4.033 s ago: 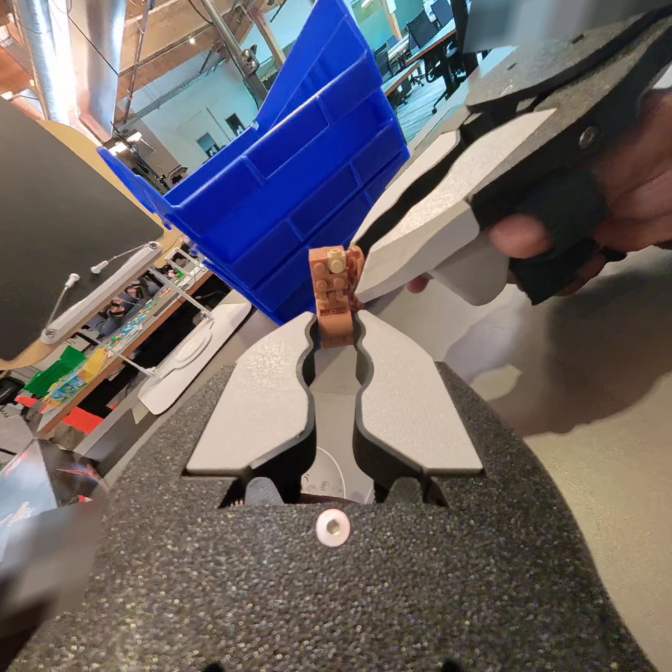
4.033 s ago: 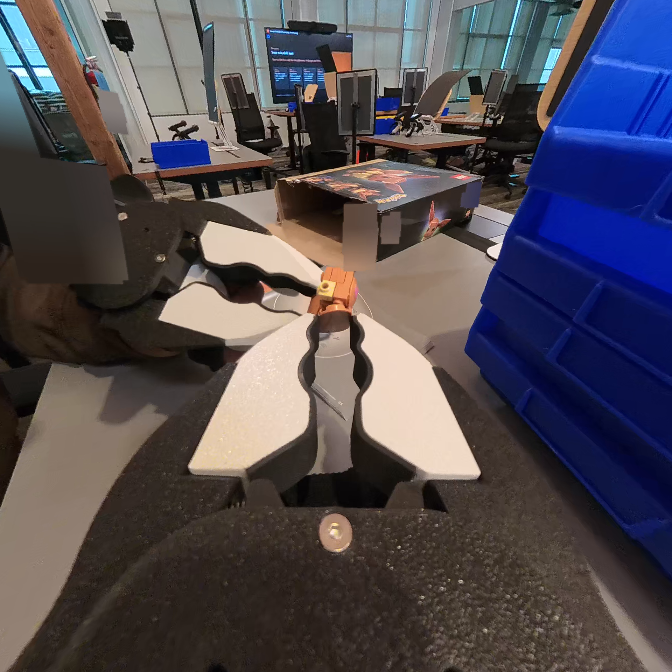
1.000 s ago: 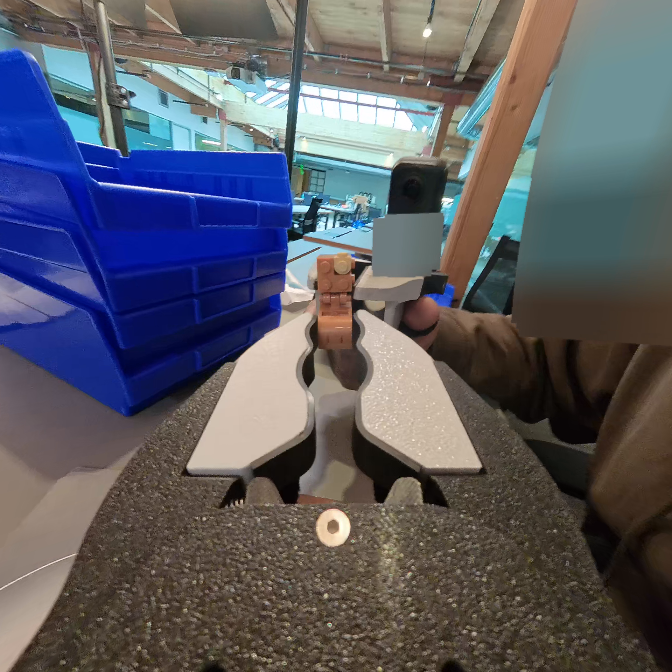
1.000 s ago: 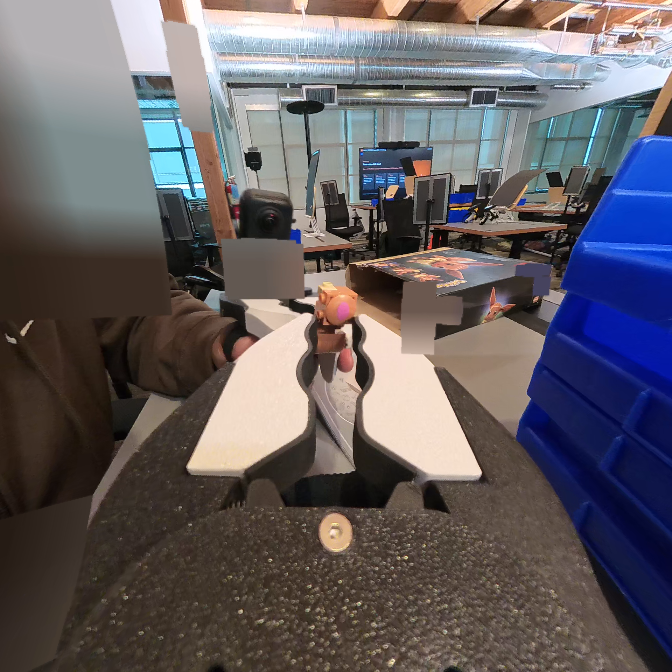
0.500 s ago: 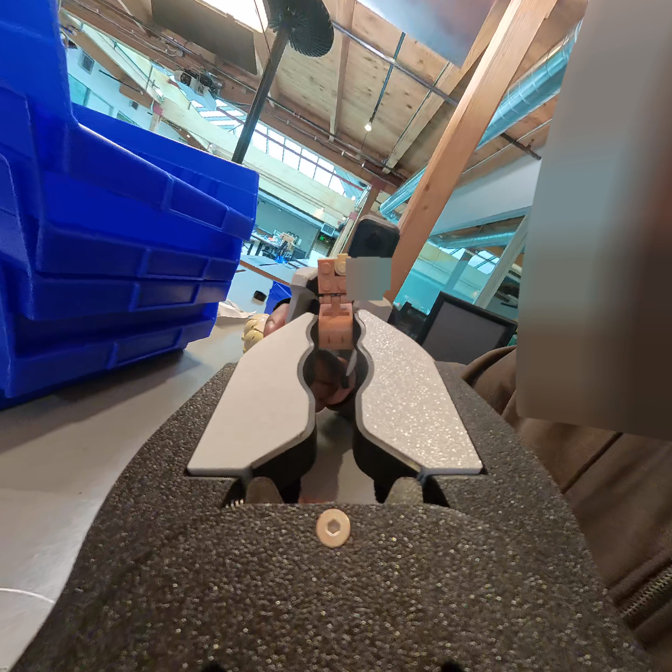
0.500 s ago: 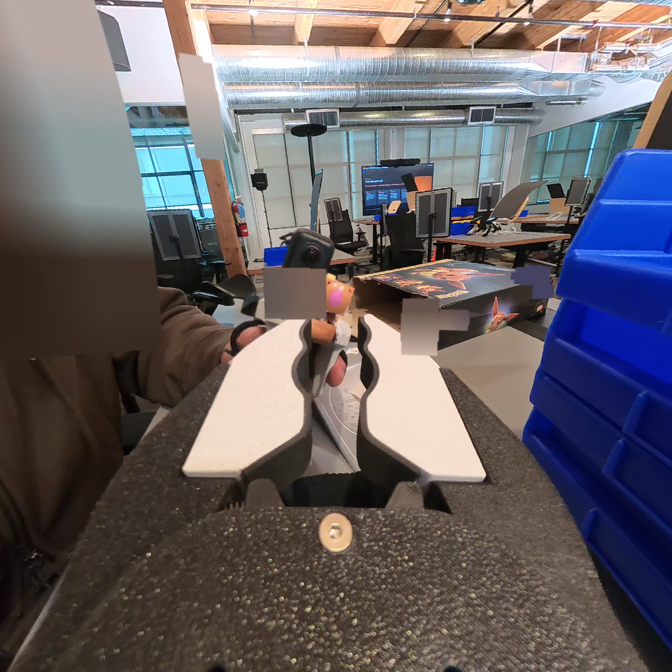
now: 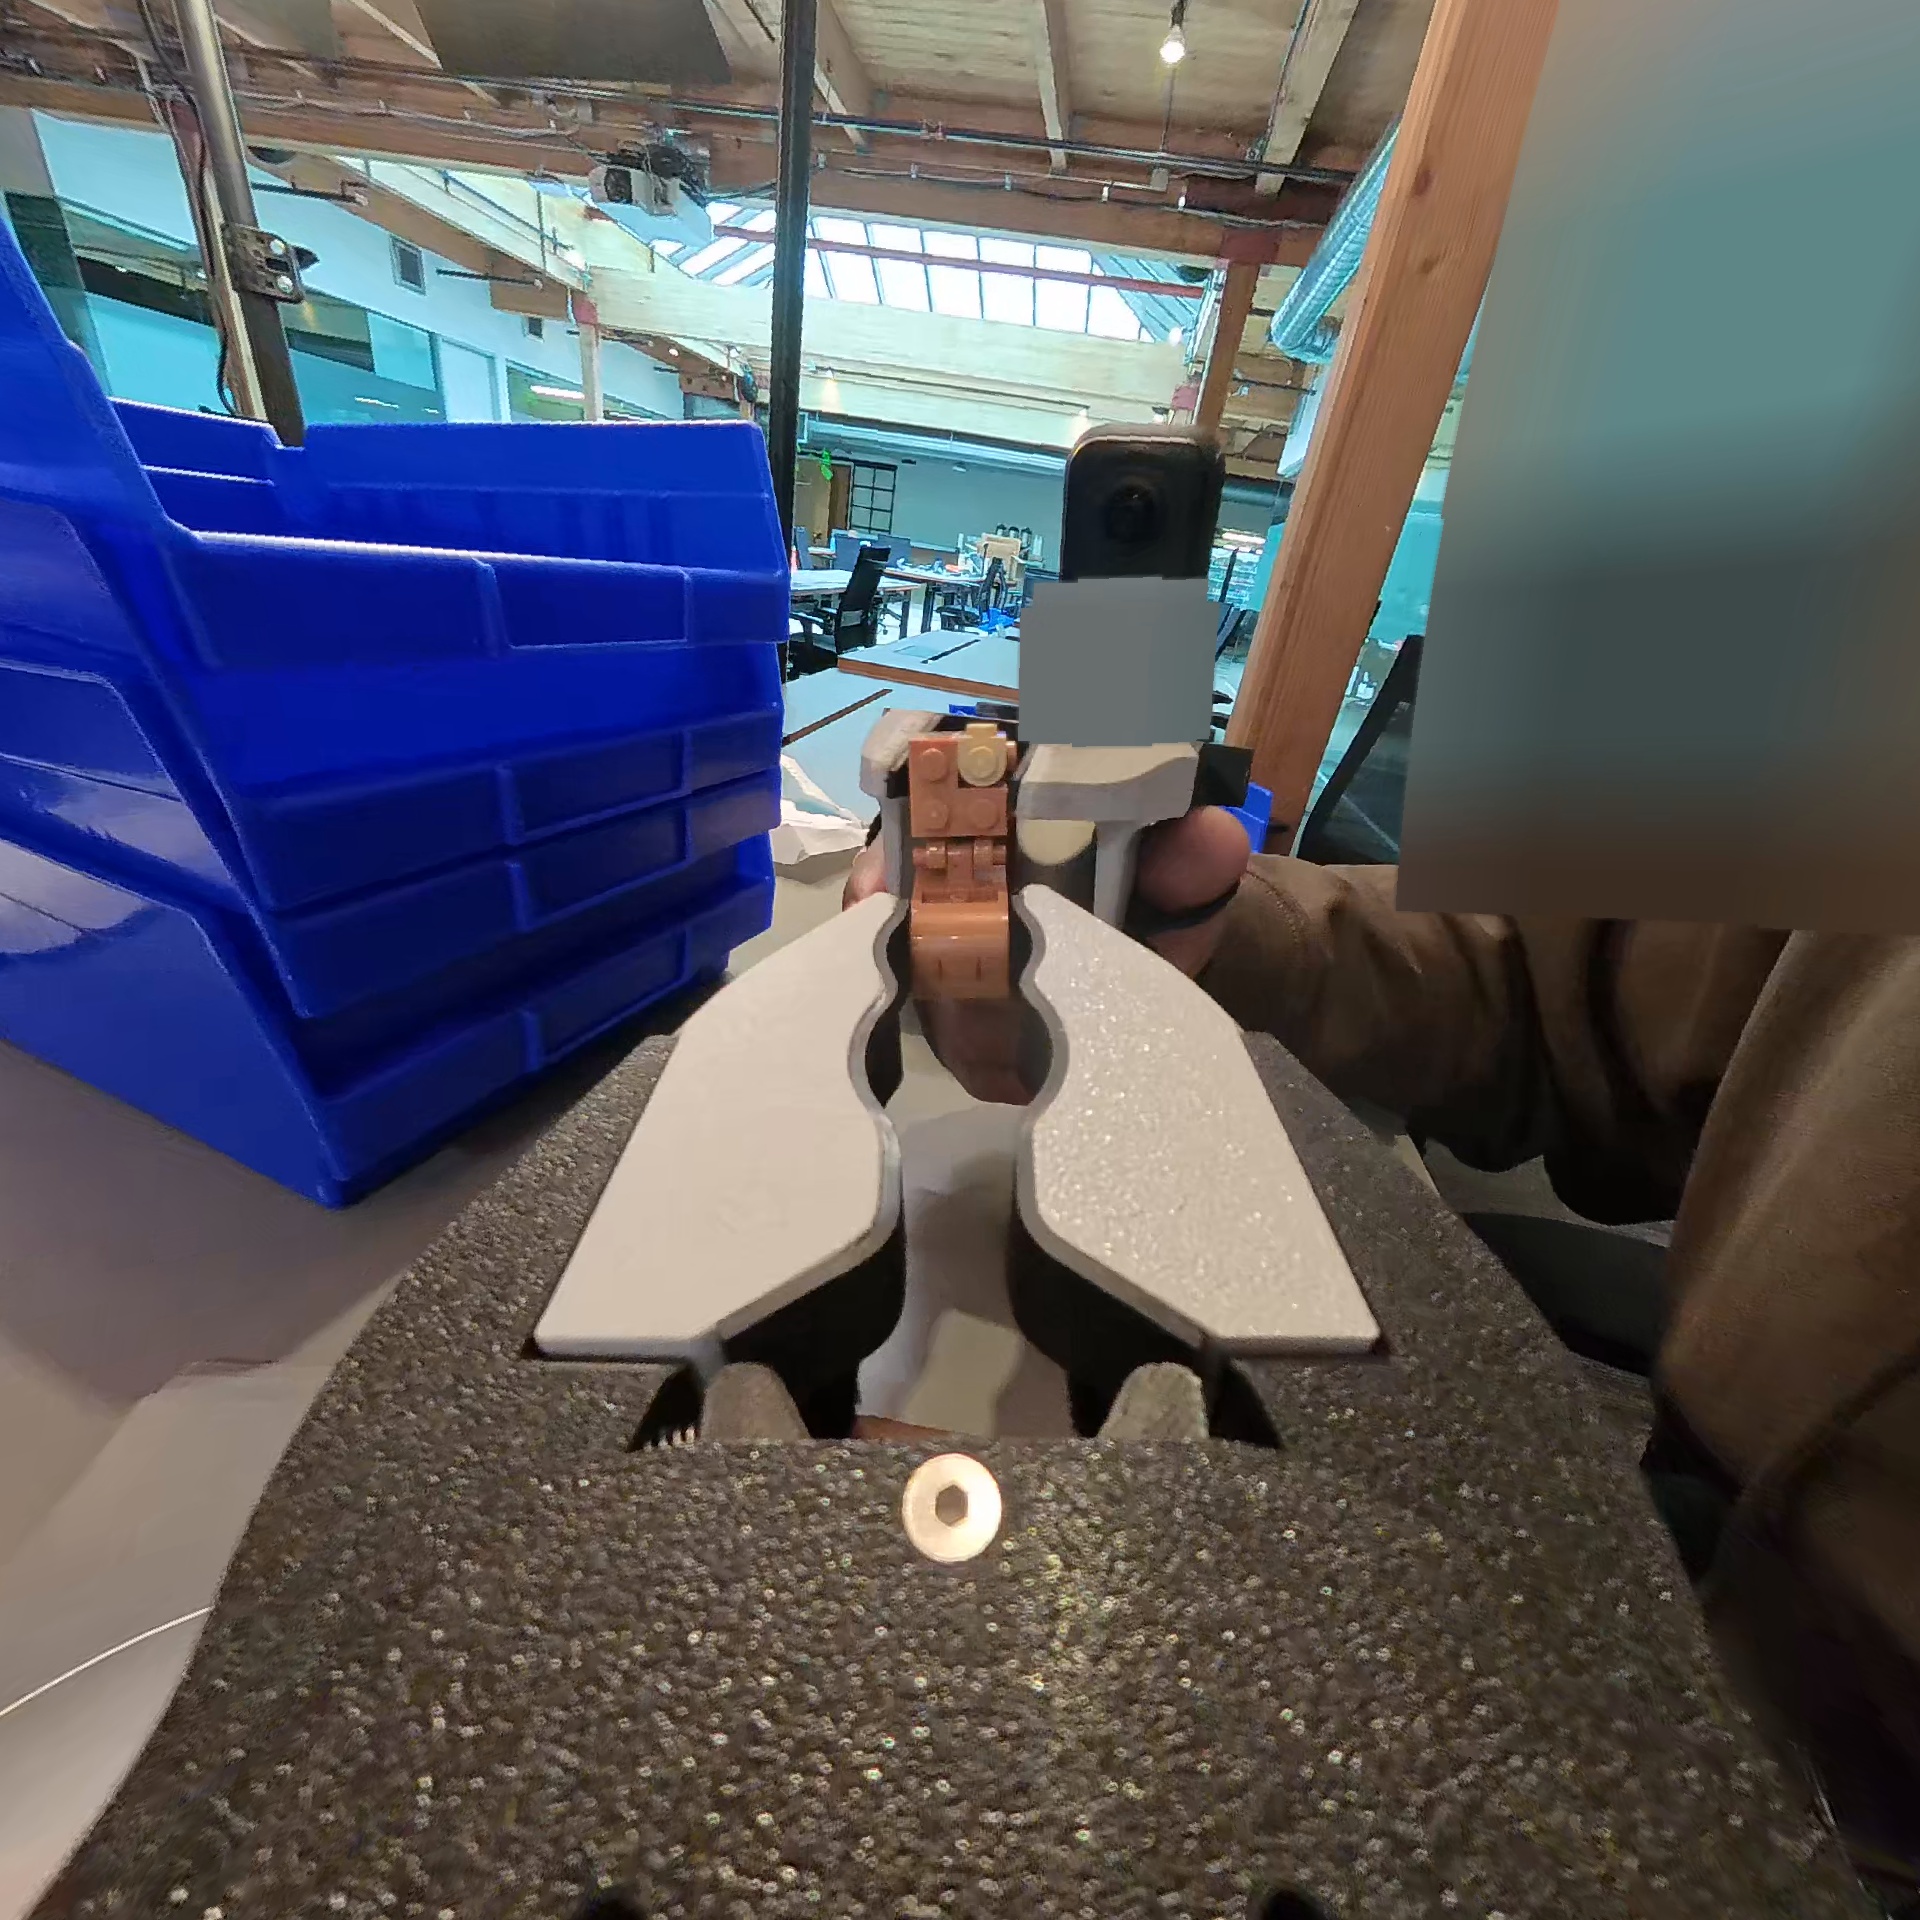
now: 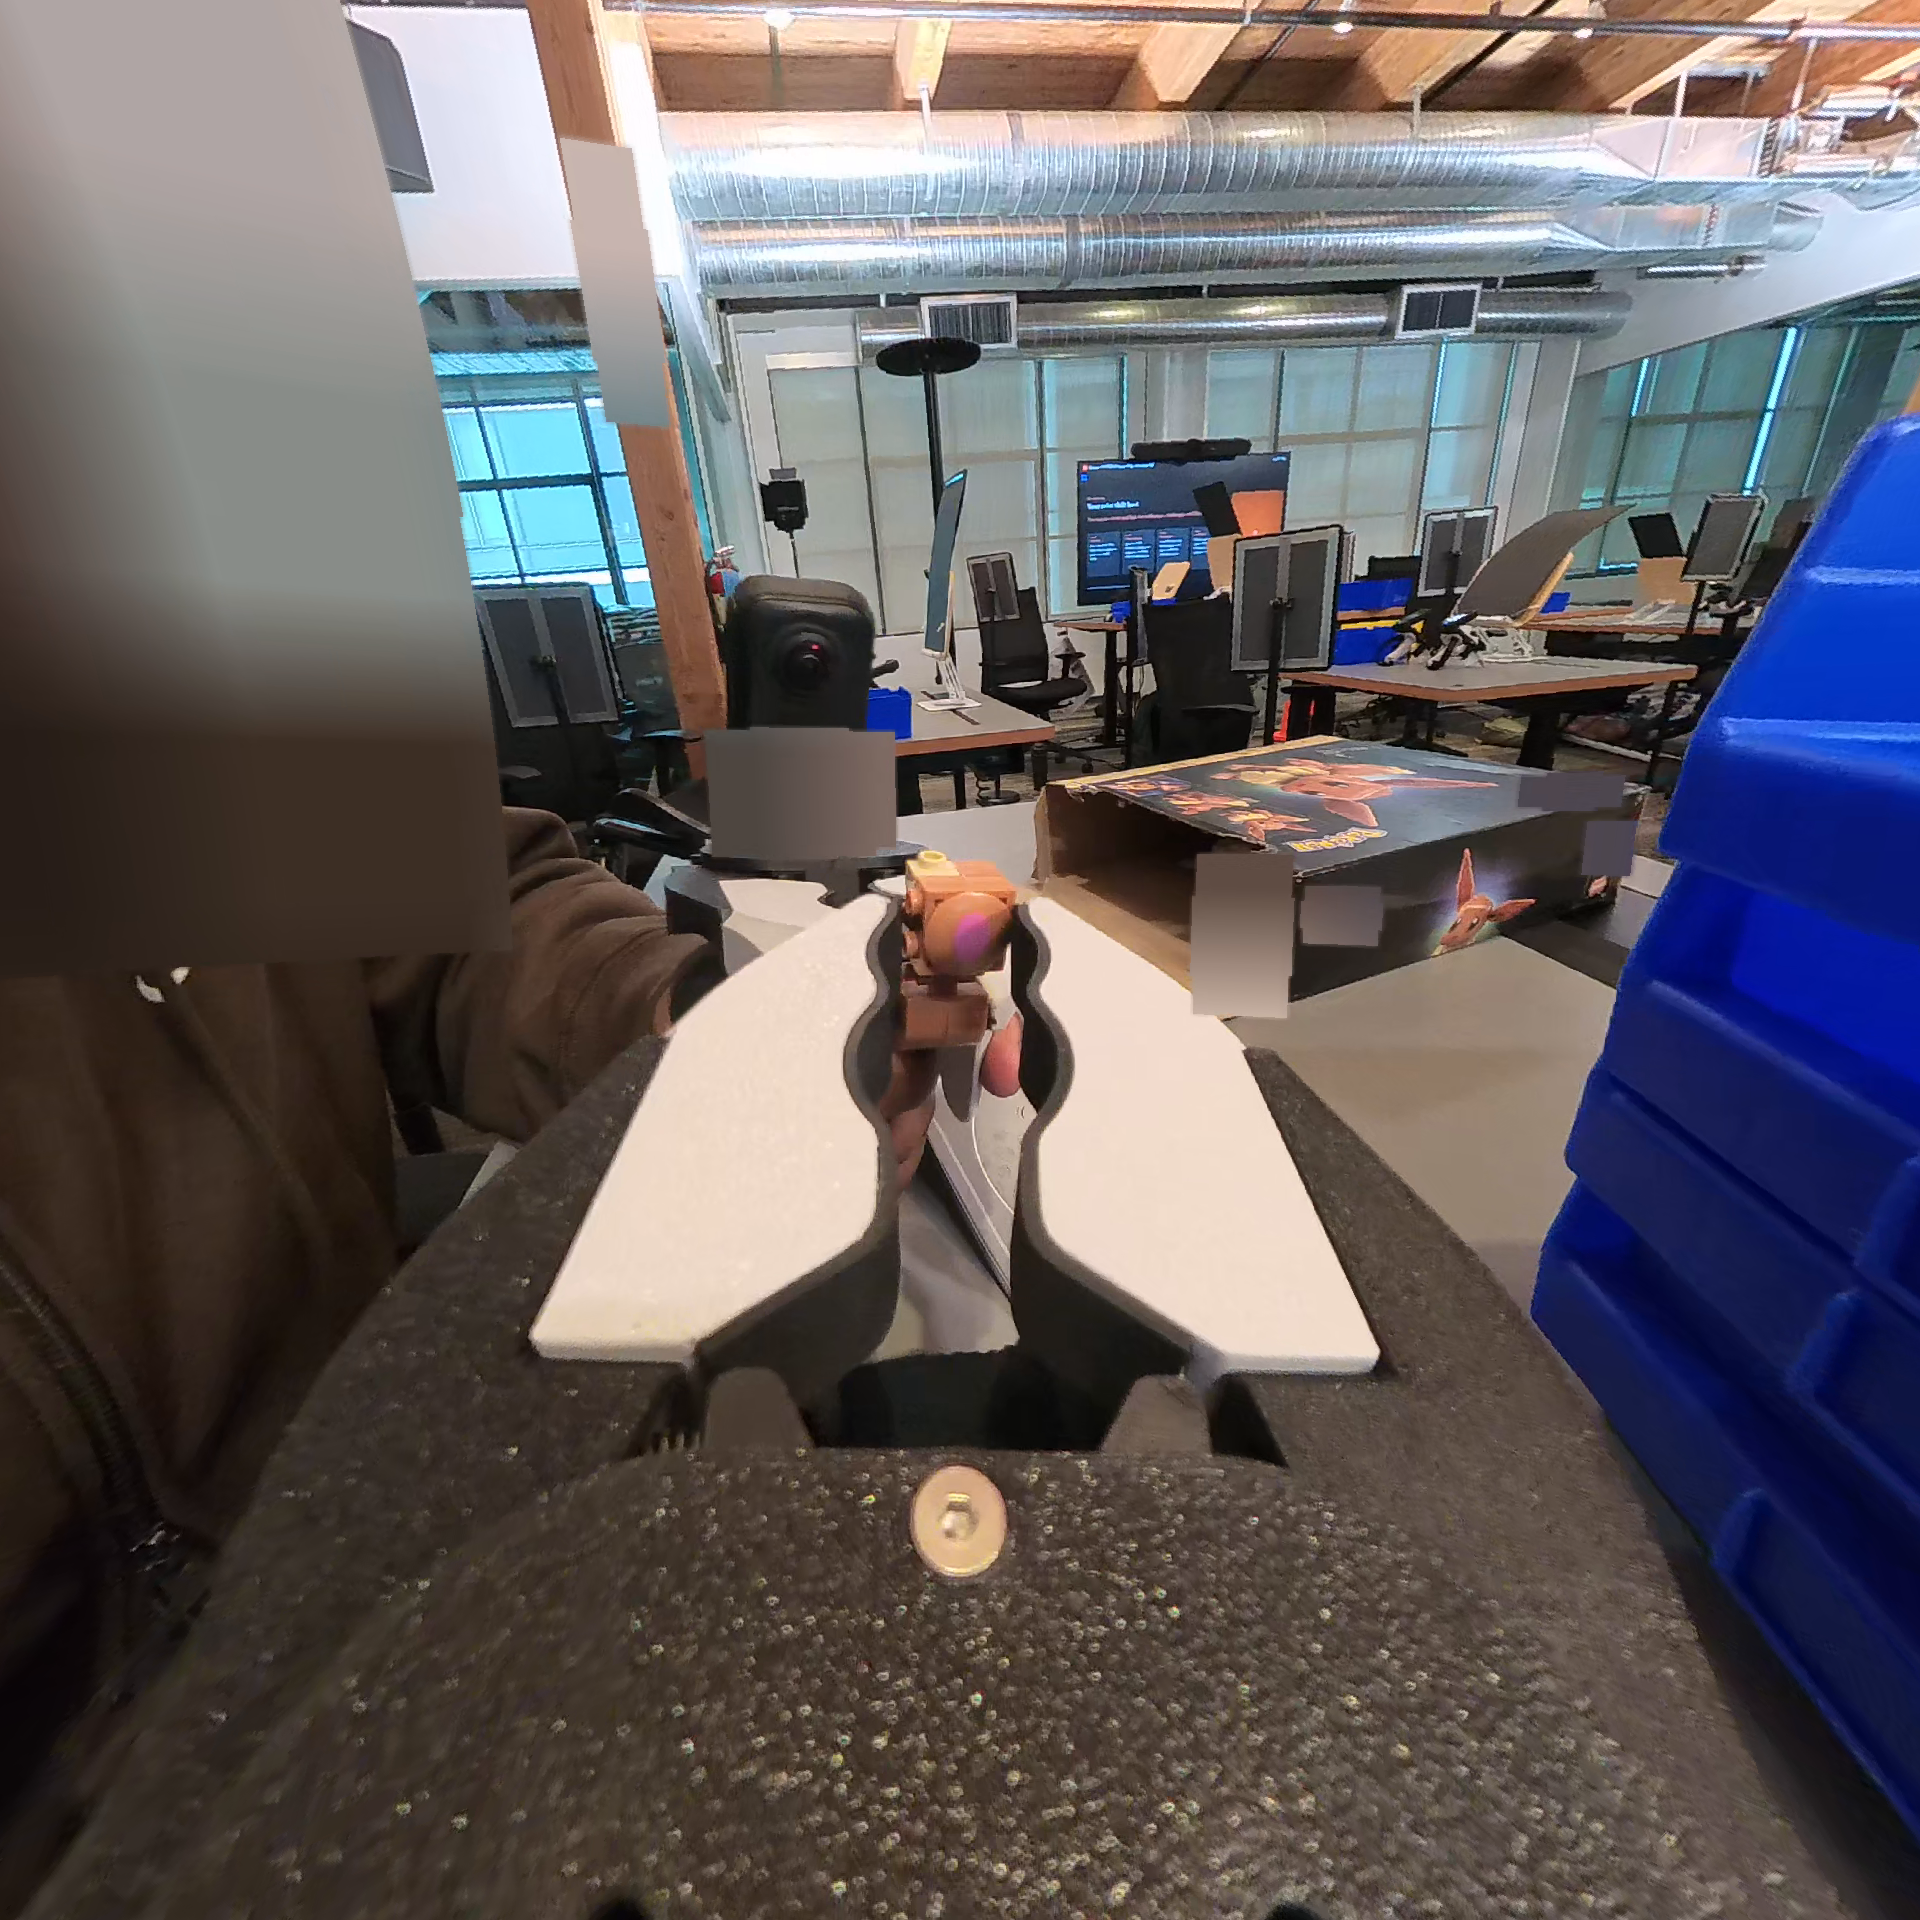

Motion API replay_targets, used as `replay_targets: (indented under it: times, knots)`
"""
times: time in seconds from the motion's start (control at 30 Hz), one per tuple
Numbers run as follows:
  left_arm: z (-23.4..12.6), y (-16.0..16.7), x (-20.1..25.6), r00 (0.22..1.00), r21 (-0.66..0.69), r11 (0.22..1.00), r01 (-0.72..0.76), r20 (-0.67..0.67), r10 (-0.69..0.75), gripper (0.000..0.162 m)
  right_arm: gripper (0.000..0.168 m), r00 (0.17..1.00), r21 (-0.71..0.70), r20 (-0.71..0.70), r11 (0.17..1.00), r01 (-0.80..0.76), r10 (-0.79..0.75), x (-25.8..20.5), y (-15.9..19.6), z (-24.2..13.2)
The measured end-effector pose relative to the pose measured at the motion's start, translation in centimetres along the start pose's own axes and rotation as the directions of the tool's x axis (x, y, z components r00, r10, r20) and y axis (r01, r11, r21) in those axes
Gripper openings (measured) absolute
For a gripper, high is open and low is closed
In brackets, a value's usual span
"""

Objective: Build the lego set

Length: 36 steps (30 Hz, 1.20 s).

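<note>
In the left wrist view, a stack of blue bins (image 7: pixel 416 790) is seen at the left on the grey counter (image 7: pixel 156 1247). At centre, the left tool (image 7: pixel 958 940) is clamped on the lower block of a small brown lego build (image 7: pixel 958 873), held upright above the counter. Directly behind it the right tool (image 7: pixel 1039 800) is seen facing, its camera above, with a hand and brown sleeve (image 7: pixel 1455 1039) at the right.

In the right wrist view, the sleeve fills the left. The fingers of the right tool (image 8: pixel 951 930) are closed against the build's upper part (image 8: pixel 951 935). An opened cardboard set box (image 8: pixel 1351 862) lies on the counter to the right, and the bins (image 8: pixel 1766 1039) stand at the far right.
</note>
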<state>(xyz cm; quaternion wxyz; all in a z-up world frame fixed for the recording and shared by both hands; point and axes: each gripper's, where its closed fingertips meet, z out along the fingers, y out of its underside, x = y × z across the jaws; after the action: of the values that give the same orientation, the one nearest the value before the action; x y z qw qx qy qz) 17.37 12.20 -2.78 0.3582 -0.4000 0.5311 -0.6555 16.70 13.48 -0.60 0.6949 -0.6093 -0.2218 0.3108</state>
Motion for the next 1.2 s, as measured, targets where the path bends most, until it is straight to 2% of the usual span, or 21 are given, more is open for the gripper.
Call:
replay_targets:
  times: [0.23,0.5,0.63,0.7,0.8,0.9,1.03,1.1,1.2]
  knots:
    - [0.0,0.1,0.8,0.993,-0.046,0.997,0.059,-0.104,-0.064,0.017,0.019,0.999,-0.022,0.042,0.999,0.034,-0.033,-0.7,-0.1,-0.2]
    - [-0.1,0.7,1.4,0.933,-0.129,0.959,0.252,-0.231,-0.276,0.017,0.019,0.995,-0.057,0.096,0.998,-0.002,0.008,-1.1,0.4,-0.2]
    - [-0.2,0.7,1.5,0.908,-0.140,0.942,0.304,-0.256,-0.331,0.017,0.019,0.993,-0.052,0.110,0.998,-0.037,0.042,-1.1,0.5,-0.2]
    - [-0.1,0.8,1.0,0.935,-0.133,0.956,0.260,-0.213,-0.283,0.017,0.019,0.996,-0.050,0.077,0.998,-0.030,0.033,-0.6,0.5,-0.2]
    - [-0.2,0.3,-0.3,0.985,-0.113,0.983,0.143,-0.080,-0.152,0.017,0.019,1.000,-0.051,-0.018,0.999,0.004,-0.005,0.6,0.5,-0.2]
    - [-0.5,0.5,-2.4,0.993,-0.162,0.986,-0.030,0.112,0.048,0.017,0.021,0.976,-0.078,-0.144,0.985,0.151,-0.161,1.8,0.5,-0.3]
    - [-1.2,1.1,-4.5,0.896,-0.307,0.919,-0.245,0.289,0.336,0.017,0.021,0.842,-0.201,-0.288,0.889,0.411,-0.455,2.9,0.5,-0.5]
    - [-1.3,1.5,-5.0,0.827,-0.382,0.864,-0.327,0.326,0.457,0.017,0.018,0.768,-0.282,-0.289,0.818,0.502,-0.571,2.8,1.1,-0.2]
    - [-1.3,2.1,-5.1,0.758,-0.460,0.798,-0.389,0.332,0.561,0.017,0.016,0.728,-0.360,-0.259,0.763,0.537,-0.635,2.7,2.7,0.4]
